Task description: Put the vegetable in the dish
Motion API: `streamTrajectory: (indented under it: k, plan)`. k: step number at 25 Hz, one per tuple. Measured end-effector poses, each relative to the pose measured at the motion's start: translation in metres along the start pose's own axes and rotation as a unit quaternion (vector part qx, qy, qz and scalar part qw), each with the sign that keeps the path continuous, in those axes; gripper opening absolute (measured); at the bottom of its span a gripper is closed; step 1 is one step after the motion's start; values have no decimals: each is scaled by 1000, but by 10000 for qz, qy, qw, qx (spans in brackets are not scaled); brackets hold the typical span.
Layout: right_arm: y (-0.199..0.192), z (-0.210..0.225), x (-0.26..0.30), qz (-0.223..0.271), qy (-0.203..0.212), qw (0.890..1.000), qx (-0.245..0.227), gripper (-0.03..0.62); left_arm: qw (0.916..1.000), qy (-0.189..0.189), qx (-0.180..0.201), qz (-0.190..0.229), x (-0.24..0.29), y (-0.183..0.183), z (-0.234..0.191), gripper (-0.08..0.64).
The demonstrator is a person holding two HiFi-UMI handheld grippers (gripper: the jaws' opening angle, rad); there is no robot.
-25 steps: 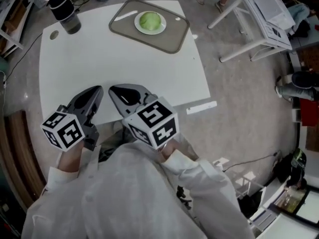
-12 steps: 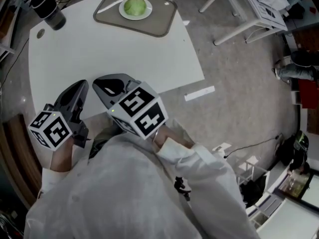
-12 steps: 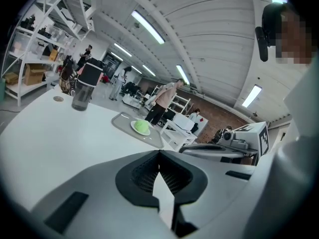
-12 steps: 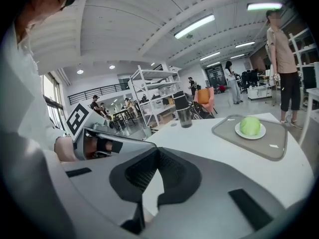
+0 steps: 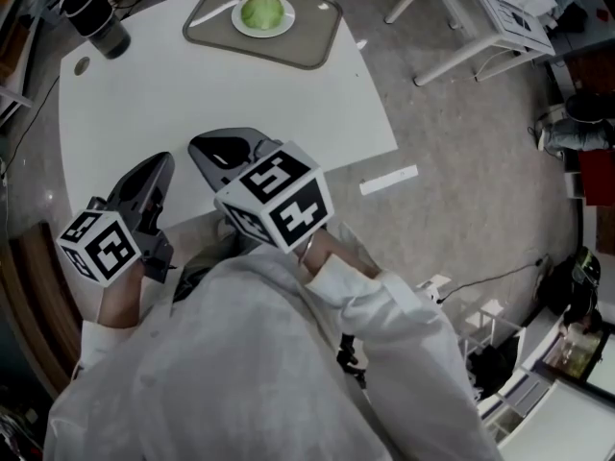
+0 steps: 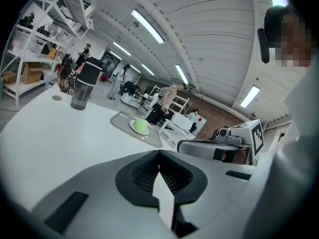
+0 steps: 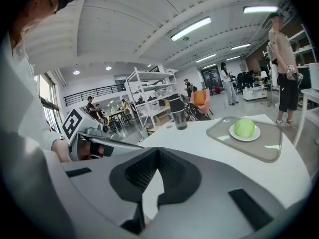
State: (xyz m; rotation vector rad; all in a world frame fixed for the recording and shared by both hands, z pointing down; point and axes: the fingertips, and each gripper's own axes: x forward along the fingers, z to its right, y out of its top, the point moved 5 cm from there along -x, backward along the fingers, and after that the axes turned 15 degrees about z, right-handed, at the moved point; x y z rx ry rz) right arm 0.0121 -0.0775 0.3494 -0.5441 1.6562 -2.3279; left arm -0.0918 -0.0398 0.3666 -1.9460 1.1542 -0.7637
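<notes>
A round green vegetable (image 5: 261,12) lies on a small white dish (image 5: 238,25) that stands on a grey tray (image 5: 309,38) at the far side of the white table (image 5: 288,104). The vegetable (image 6: 141,126) also shows far ahead in the left gripper view, and the vegetable (image 7: 244,127) on its tray (image 7: 269,152) in the right gripper view. My left gripper (image 5: 157,173) and right gripper (image 5: 223,150) hover side by side over the table's near edge, far from the tray. Both are shut with nothing between the jaws, as the left gripper (image 6: 159,152) and right gripper (image 7: 158,151) show close up.
A dark lidded tumbler (image 5: 100,25) stands at the table's far left corner, with a small round spot (image 5: 82,65) beside it. A white folding frame (image 5: 480,17) stands on the floor to the right, and a white strip (image 5: 389,179) lies near the table's right corner. People stand in the background.
The head view has swung, so the tray and tumbler now sit higher and further left in the picture. Both grippers stay shut and empty near the table's front edge.
</notes>
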Motion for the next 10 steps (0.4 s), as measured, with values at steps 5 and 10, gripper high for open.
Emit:
streamTrajectory:
  k: [5,10]
  plan:
    - [-4,-1,0,-53,-9,10000,38,12,10000,-32,-45,23,0,-1,-2,8]
    - [-6,-5,-3,-129,-7,9999,21,12,10000,-31,-60,36,-3,1,0,8]
